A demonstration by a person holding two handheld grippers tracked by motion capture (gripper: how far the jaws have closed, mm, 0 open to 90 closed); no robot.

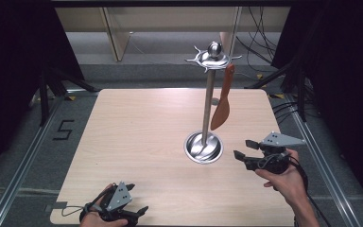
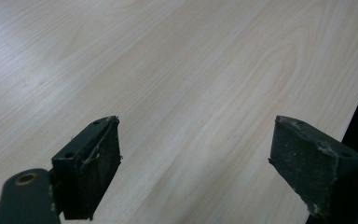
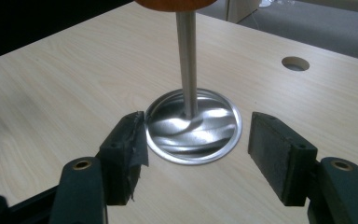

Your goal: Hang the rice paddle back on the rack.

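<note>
Only readable mark: a black "5" (image 1: 64, 129) taped on the grey floor (image 1: 23, 142) left of the table (image 1: 137, 142). Nothing legible on the table, and no labels or brands elsewhere.

The orange spatula (image 3: 175, 3) is cut off by the right gripper view's top edge.

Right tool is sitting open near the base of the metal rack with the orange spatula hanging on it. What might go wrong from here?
1. The right tool is open, level with the round steel base of the tall metal utensil stand; a nudge there might slide or tip the stand.
2. The orange wooden spatula hangs from a hook at the top, well above the tool; bumping the pole could swing it off.
3. The left tool rests open over the bare wooden table, too far to steady anything.
</note>
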